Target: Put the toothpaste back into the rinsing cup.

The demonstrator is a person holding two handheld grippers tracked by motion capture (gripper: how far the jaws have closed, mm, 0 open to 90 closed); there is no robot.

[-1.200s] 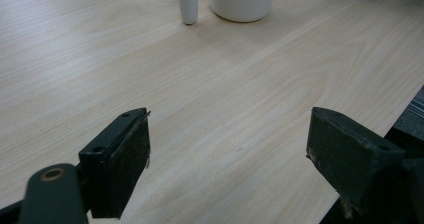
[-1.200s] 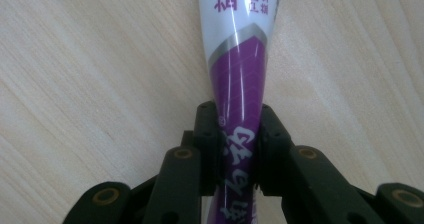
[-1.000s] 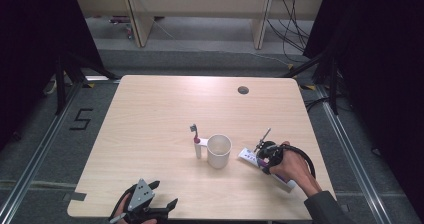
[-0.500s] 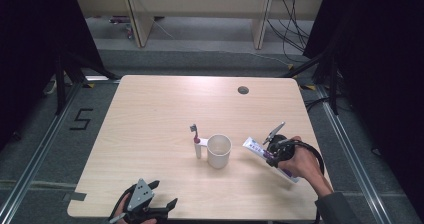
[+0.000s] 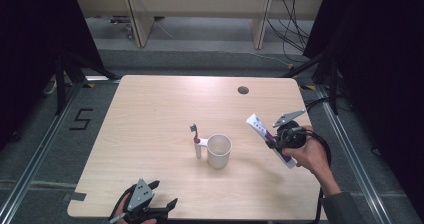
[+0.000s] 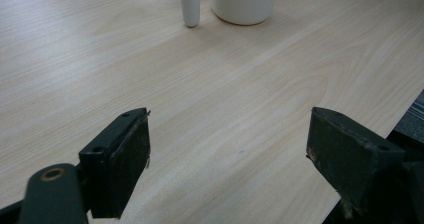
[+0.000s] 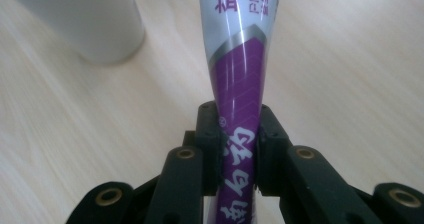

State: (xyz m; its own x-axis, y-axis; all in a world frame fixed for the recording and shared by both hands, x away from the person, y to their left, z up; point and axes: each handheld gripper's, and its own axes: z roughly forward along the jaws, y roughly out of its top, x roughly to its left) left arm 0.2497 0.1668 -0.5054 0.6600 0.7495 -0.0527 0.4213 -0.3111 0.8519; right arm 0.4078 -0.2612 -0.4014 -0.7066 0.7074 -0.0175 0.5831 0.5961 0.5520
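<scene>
Purple print on the toothpaste tube (image 7: 239, 91), between right tongs (image 7: 239, 149).

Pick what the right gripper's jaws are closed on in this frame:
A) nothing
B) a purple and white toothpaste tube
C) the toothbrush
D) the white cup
B: in the right gripper view the right gripper has its jaws pressed on both sides of the purple and white toothpaste tube, while the white cup and the toothbrush stand on the table, apart from it.
</scene>
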